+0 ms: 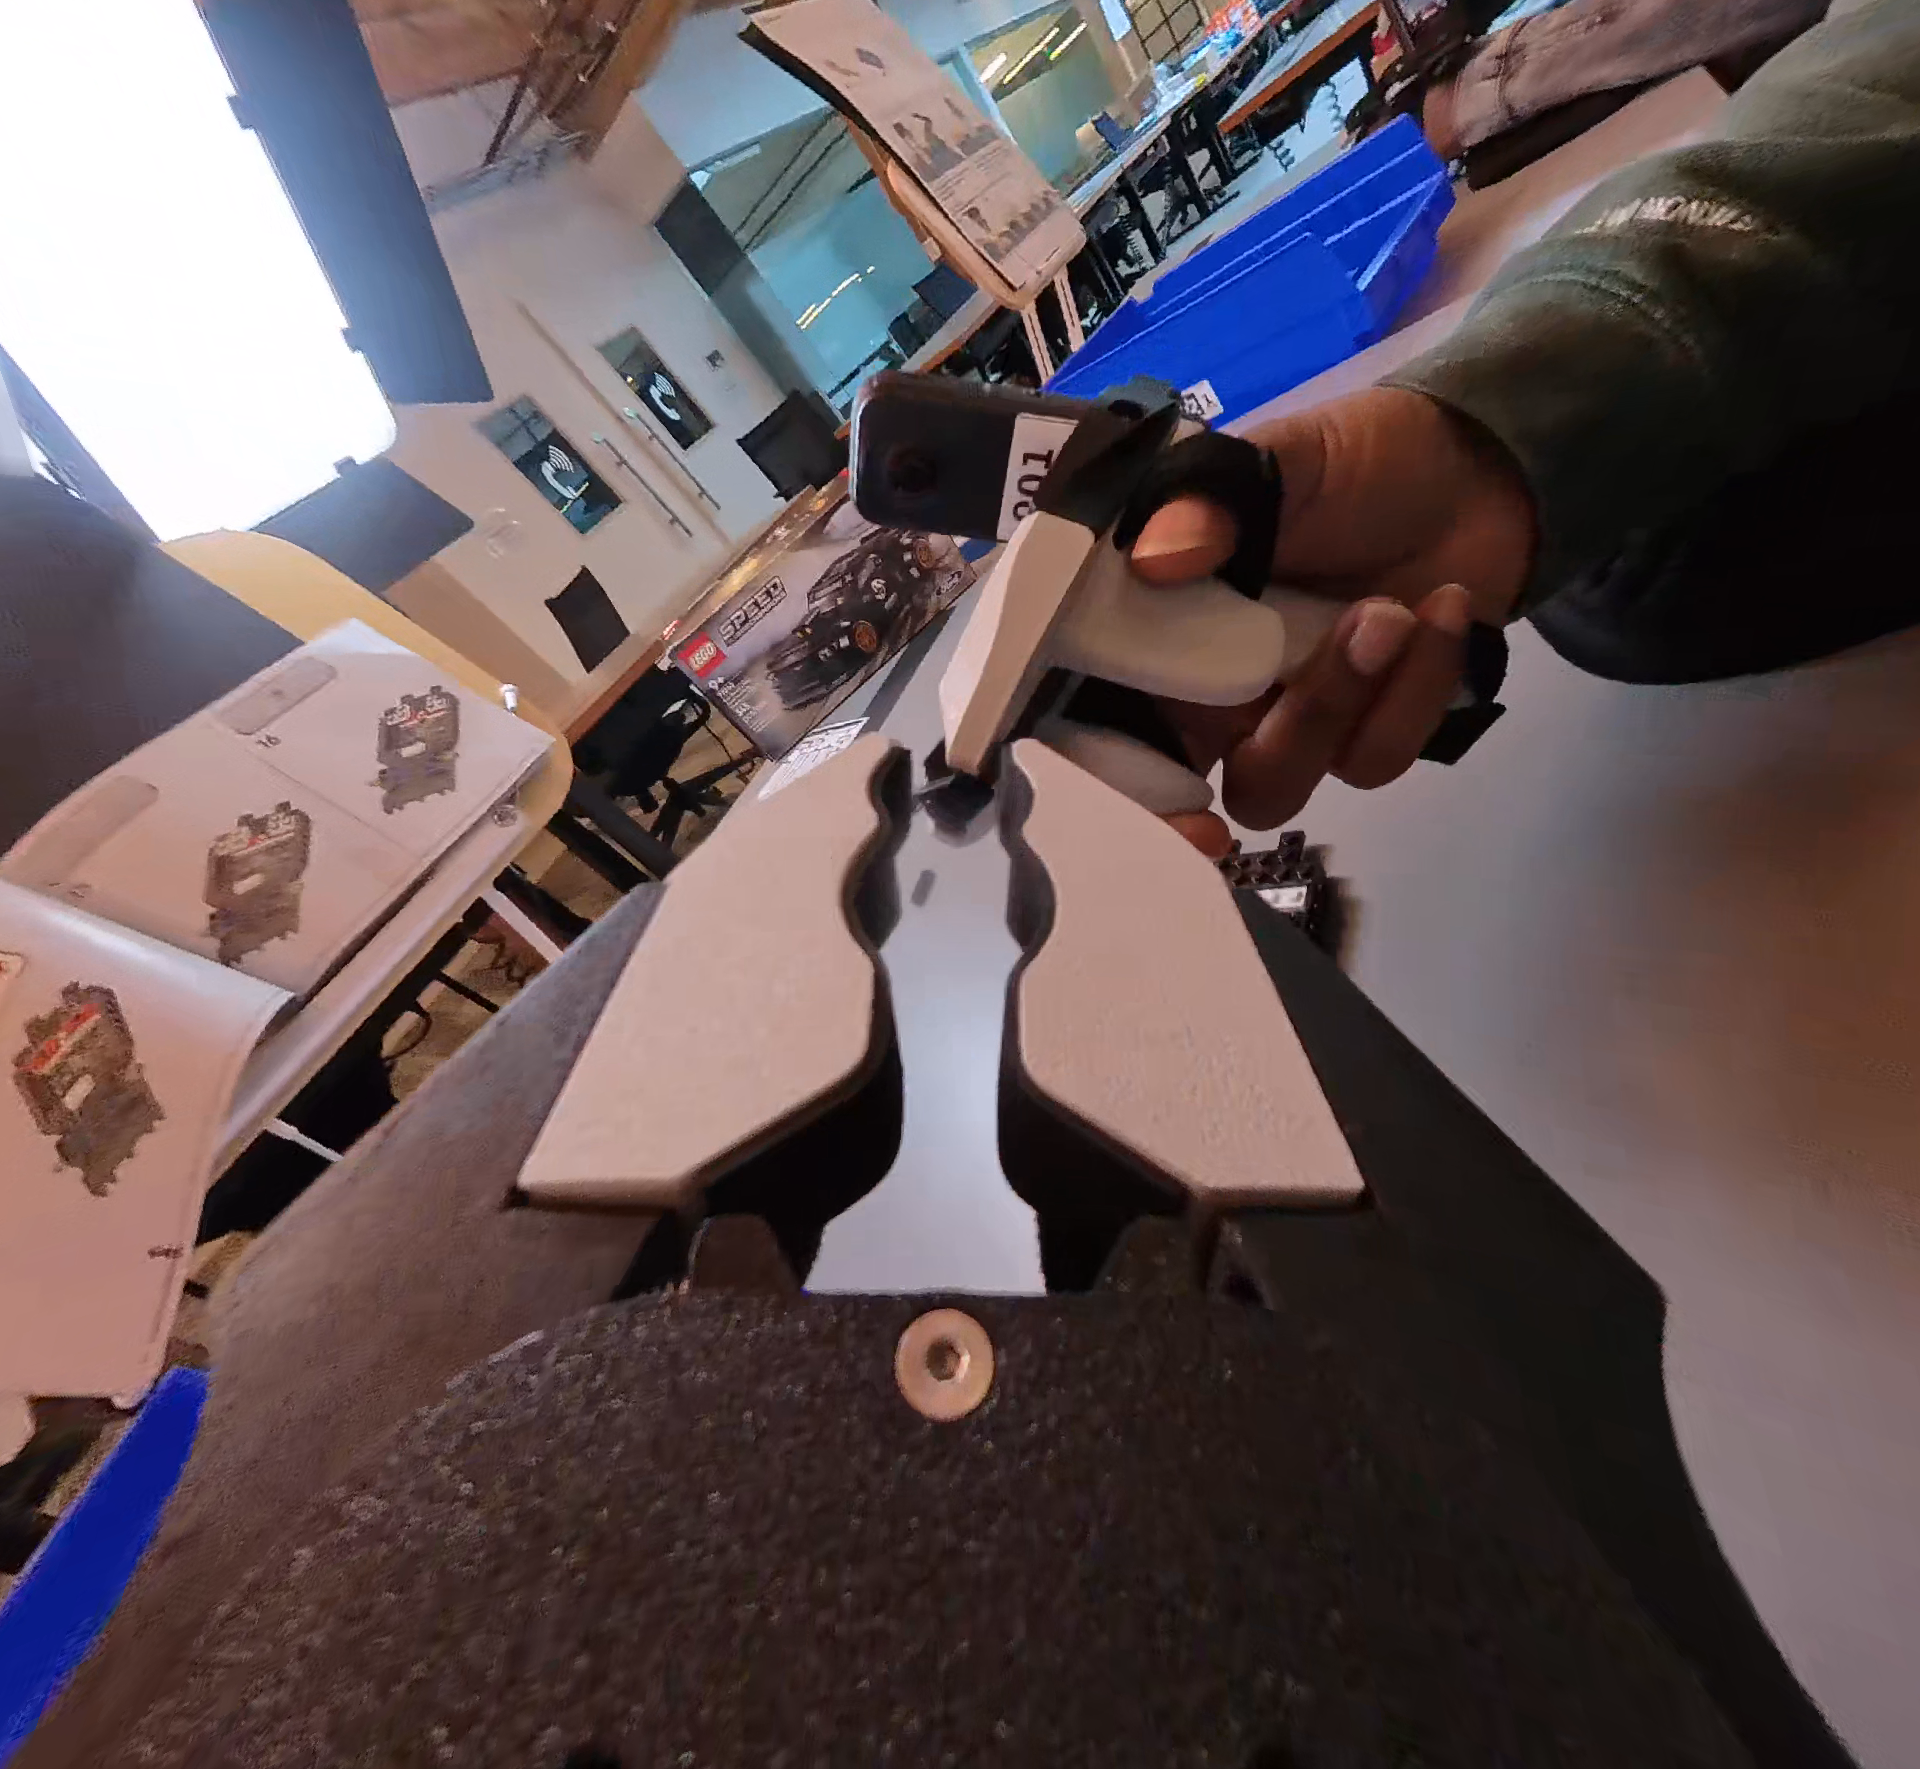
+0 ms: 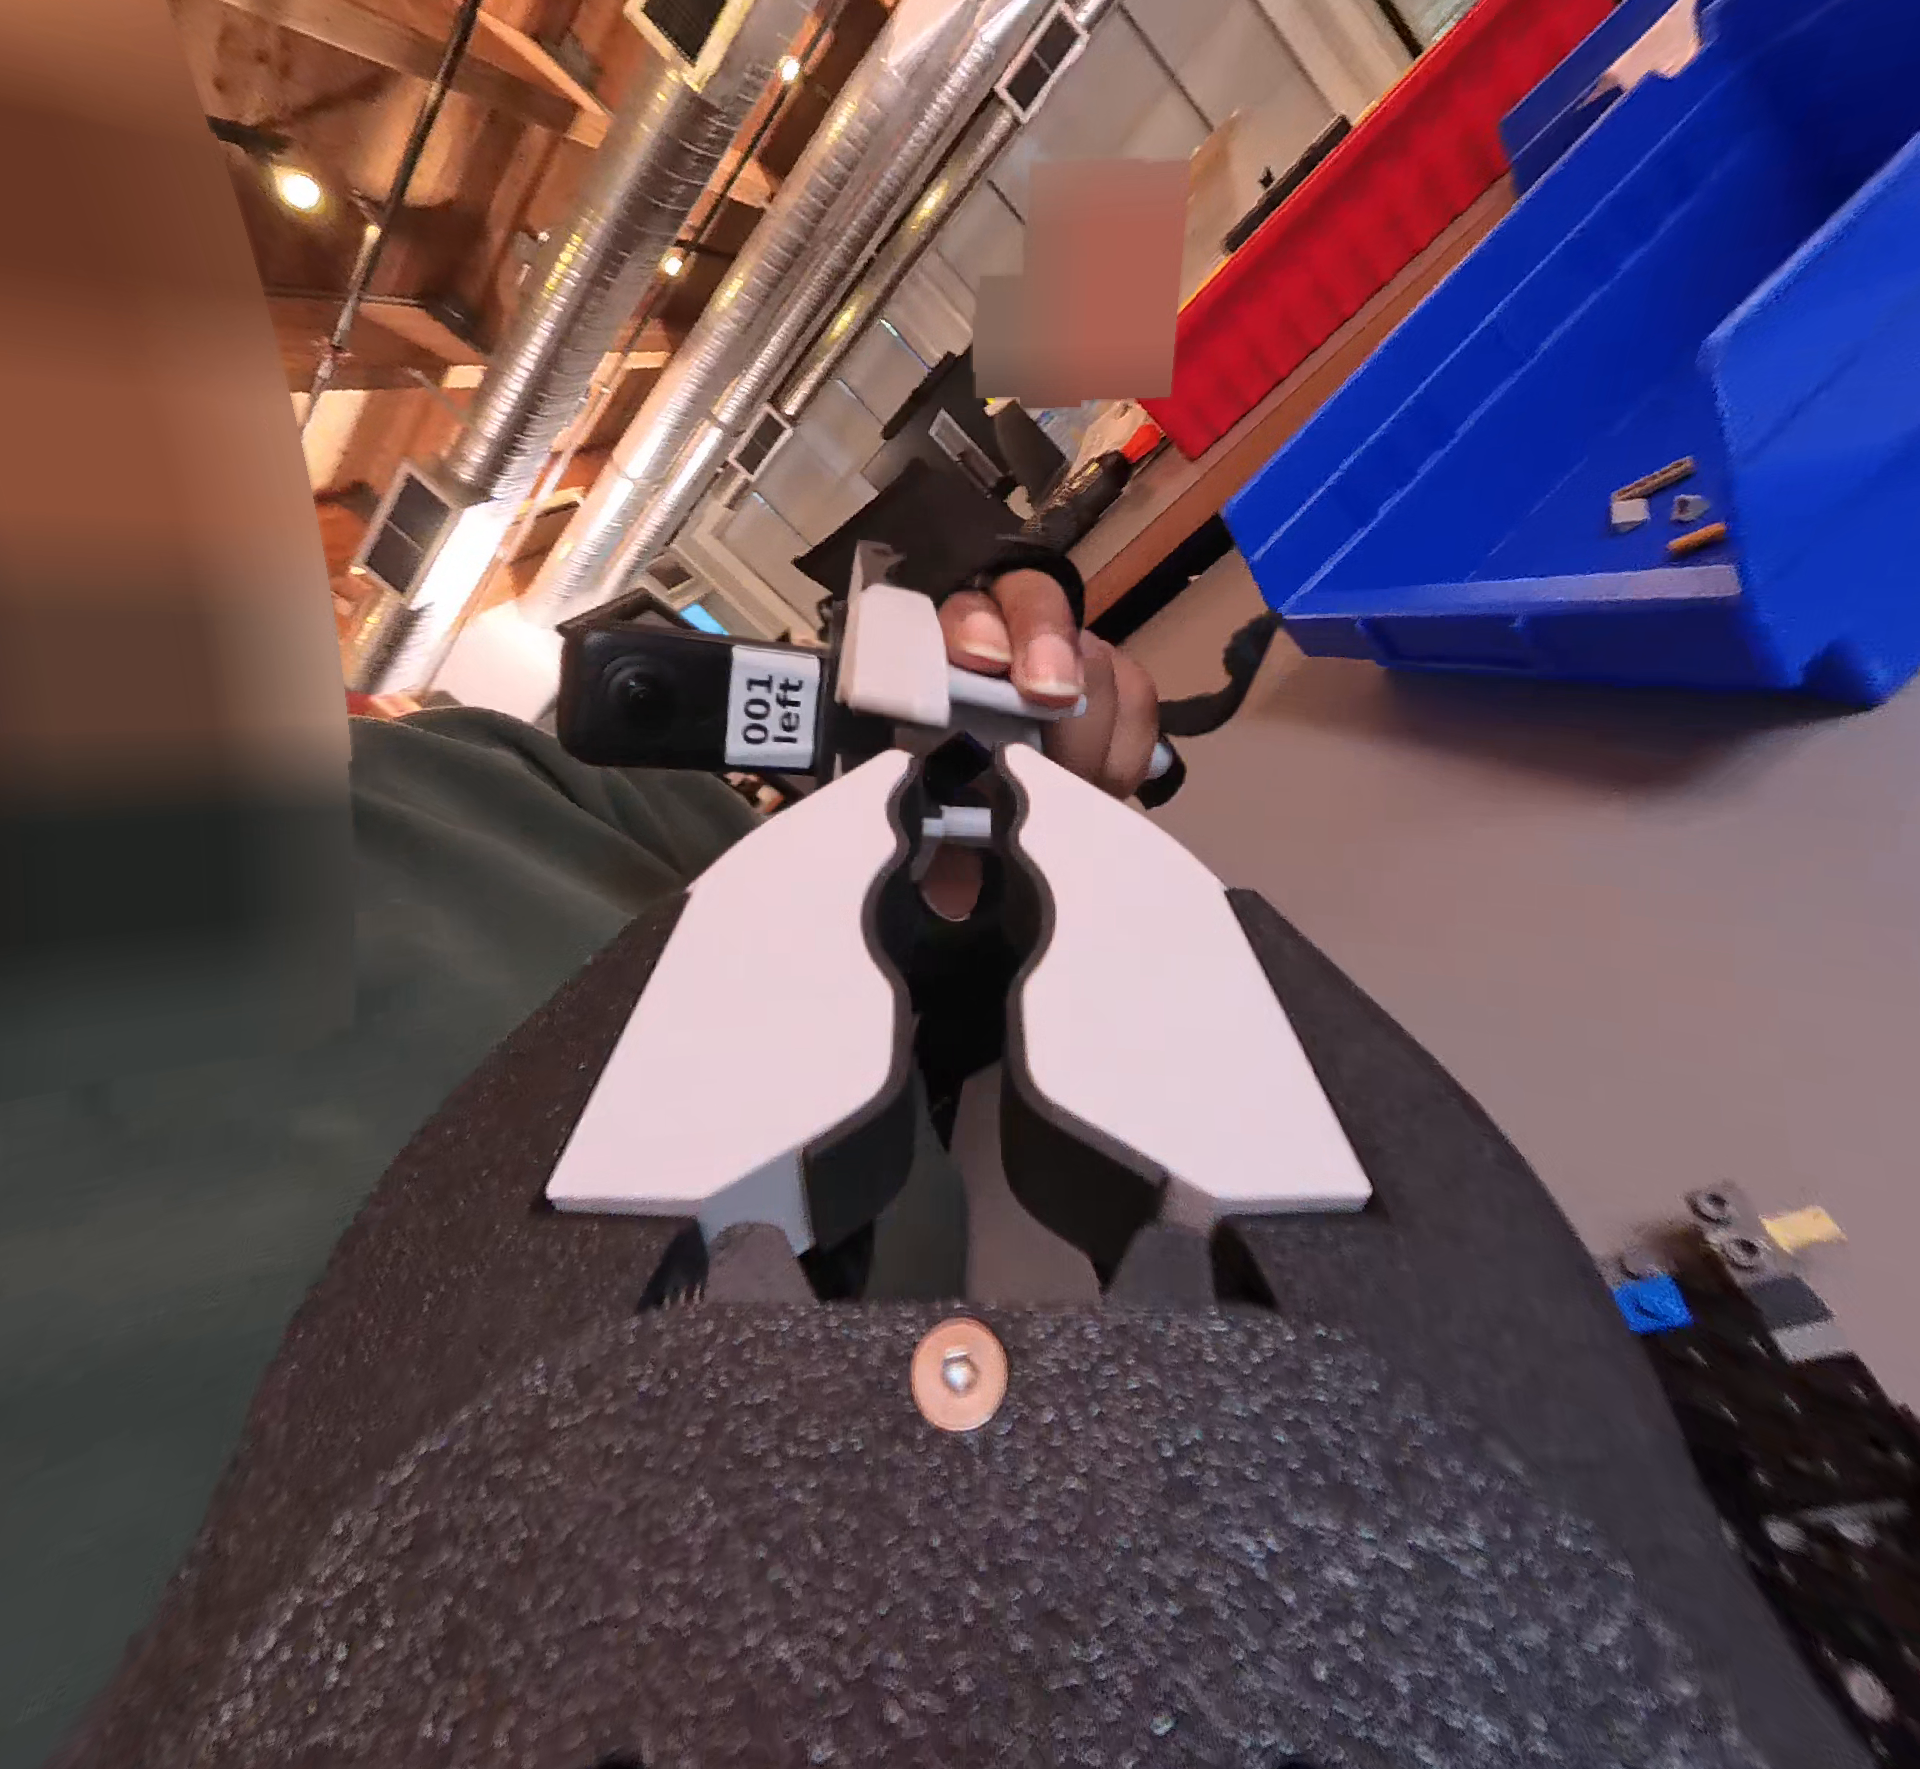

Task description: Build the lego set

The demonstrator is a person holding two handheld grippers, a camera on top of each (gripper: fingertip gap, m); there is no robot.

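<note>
My left gripper (image 1: 958, 765) hangs low over the grey table (image 1: 1558, 1044), jaws a narrow gap apart. A small black piece (image 1: 951, 789) sits between its tips without clearly touching them. My right gripper (image 1: 971, 758), held by a hand in a green sleeve, comes down from the upper right with its fingertip on that piece. In the right wrist view my right gripper (image 2: 956, 763) is closed to a narrow gap on the small dark piece (image 2: 958, 755), which shows a bit of blue. The left gripper's black camera (image 2: 665, 701) and the hand holding it are just behind.
A black brick assembly (image 1: 1283, 878) lies beside the left gripper, and shows blurred in the right wrist view (image 2: 1787, 1407). Blue bins (image 1: 1278, 285) (image 2: 1558, 431) and a red bin (image 2: 1382, 265) stand beyond. An open instruction booklet (image 1: 312, 784) and a toy set box (image 1: 831, 628) are to the left.
</note>
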